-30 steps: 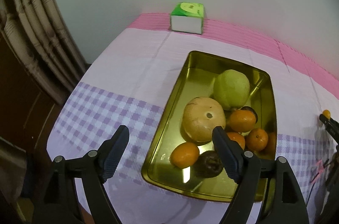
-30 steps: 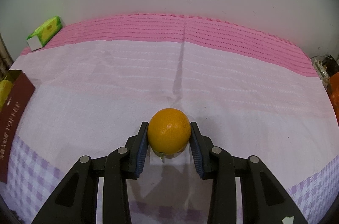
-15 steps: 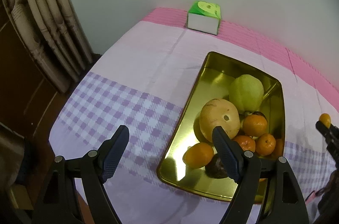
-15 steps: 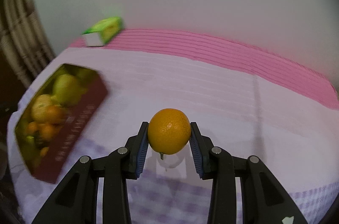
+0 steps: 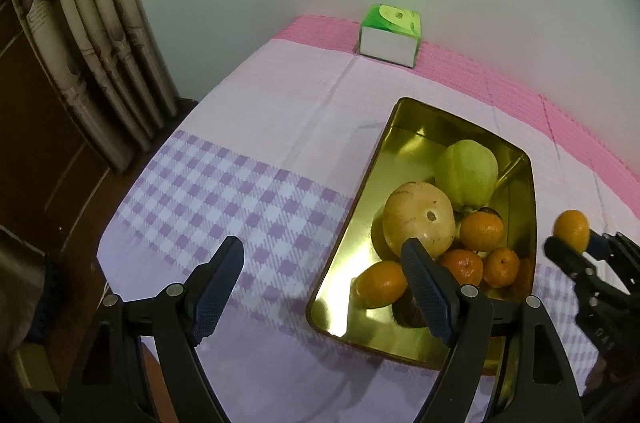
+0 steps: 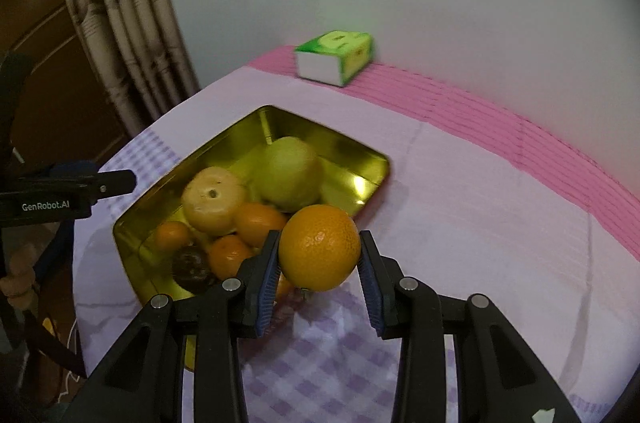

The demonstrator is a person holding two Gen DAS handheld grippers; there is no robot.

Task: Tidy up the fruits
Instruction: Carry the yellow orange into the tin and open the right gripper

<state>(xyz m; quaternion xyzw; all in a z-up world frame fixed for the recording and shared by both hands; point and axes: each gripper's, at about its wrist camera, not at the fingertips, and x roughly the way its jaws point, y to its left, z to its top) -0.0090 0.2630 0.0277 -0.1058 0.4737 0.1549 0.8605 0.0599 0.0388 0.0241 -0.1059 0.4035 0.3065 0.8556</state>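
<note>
**Orange held at the tray edge, ready for placement**

The right gripper (image 6: 319, 265) clamps an orange (image 6: 319, 253) between its two blue pads, one pad on each side of the fruit at its widest part. This side-on grip keeps the round fruit from rolling out and leaves its underside free, so it can be set down without the fingers meeting the tray first. In the right wrist view the orange hangs in the air over the near rim of the gold tray (image 6: 256, 127); in the left wrist view the same orange (image 5: 571, 229) appears just beyond the tray's right wall (image 5: 534, 207).

The tray rests on a pink and purple-checked tablecloth (image 5: 256, 151). It holds a green pear-like fruit (image 5: 468, 173), a pale round fruit (image 5: 418, 221), several small oranges (image 5: 482, 231) and a dark fruit (image 6: 192, 267), all crowded toward one end. The far end of the tray is bare metal, which appears to be the free room for the next fruit.

The left gripper (image 5: 324, 287) is spread wide and holds nothing. It hovers above the cloth and the tray's left edge, apart from the fruit, probably so that it does not obstruct the delivery.

A green tissue box (image 5: 390, 35) stands at the far edge of the table, well apart from the work.
</note>
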